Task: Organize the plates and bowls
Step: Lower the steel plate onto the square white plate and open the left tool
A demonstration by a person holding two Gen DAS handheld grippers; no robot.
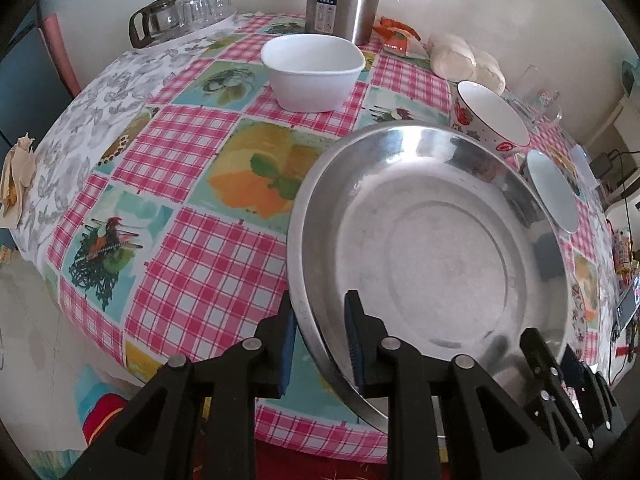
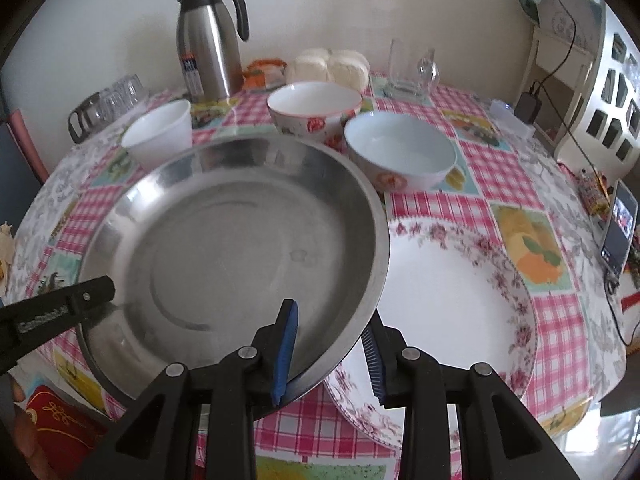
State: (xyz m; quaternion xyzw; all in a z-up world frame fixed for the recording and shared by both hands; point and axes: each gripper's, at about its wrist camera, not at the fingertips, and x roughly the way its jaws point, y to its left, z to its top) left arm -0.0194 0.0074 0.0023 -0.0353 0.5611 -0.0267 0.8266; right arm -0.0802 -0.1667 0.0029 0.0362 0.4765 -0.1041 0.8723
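— Fingers? 
— Both pairs straddle one steel plate's (image 2: pixel 240 240) rim: left gripper (image 1: pixel 320 344) at one edge, right gripper (image 2: pixel 330 350) opposite; whether pads press, I cannot tell.
— Count? 
— Three bowls: white (image 2: pixel 160 130), floral (image 2: pixel 314 110), pale blue (image 2: pixel 400 156). One floral plate (image 2: pixel 452 300) beneath, on the checked tablecloth (image 1: pixel 200 252).

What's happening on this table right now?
A person has a gripper on each side of the steel plate: the left gripper straddles one rim, the right gripper the other. The plate partly overlaps the floral plate. Whether the pads actually pinch the rims is unclear. Three bowls stand behind: a white bowl and two floral bowls.
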